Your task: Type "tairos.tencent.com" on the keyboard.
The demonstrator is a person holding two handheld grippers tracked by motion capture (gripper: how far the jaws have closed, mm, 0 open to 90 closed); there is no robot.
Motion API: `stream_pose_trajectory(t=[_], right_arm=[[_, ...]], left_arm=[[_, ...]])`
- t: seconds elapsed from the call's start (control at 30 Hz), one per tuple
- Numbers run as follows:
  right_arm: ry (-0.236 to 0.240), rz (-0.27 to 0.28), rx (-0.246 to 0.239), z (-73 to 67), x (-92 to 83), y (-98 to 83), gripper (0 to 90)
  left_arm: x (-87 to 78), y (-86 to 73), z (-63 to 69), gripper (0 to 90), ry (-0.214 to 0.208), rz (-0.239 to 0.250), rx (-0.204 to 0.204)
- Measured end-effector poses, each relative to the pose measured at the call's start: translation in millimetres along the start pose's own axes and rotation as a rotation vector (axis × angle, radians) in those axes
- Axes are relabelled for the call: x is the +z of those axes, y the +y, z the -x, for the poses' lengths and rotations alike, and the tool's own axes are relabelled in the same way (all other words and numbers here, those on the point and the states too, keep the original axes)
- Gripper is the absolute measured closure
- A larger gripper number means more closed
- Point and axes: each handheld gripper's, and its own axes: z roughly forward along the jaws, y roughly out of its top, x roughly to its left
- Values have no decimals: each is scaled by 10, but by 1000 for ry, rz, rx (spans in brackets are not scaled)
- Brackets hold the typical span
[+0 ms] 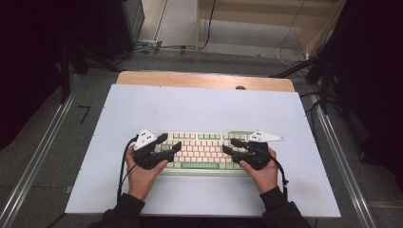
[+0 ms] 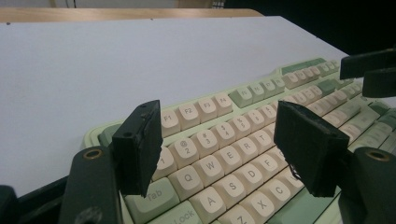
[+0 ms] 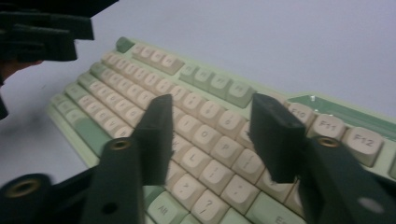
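The smooth white surface (image 1: 199, 107) carries a pale green keyboard (image 1: 202, 151) with rounded cream keys, lying near me. My left fingers (image 2: 224, 149) and right fingers (image 3: 212, 137), flat black pads, stand apart above it, holding nothing.

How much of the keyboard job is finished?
Done: the keyboard lies flat on the white table. In hand: the left hand-held gripper and the right hand-held gripper hover open over its two ends, gripping nothing. Left: closing on a key or the keyboard; which, I cannot tell.
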Motion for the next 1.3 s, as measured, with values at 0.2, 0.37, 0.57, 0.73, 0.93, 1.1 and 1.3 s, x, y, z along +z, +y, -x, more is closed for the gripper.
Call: stream_pose_trajectory(t=[0.2, 0.37, 0.57, 0.73, 0.93, 1.1, 1.3], right_arm=[[-60, 43, 28, 46, -23, 0, 312], [-65, 42, 34, 58, -12, -3, 312], [-59, 35, 37, 50, -1, -9, 312], [-61, 34, 39, 53, -3, -9, 313], [-62, 30, 39, 50, 3, -9, 317], [-60, 24, 40, 45, 14, -14, 324], [-60, 19, 38, 44, 17, -16, 328]], left_arm=[[6, -2, -2, 327, 0, -3, -3], [0, -2, 3, 327, -2, -1, -3], [7, -5, -1, 327, 0, -4, -3], [3, -3, 0, 327, -2, -2, -5], [9, -8, 6, 327, -3, -6, -3], [18, -11, 2, 329, -5, -9, -3], [46, -17, 18, 365, -29, -12, -17]])
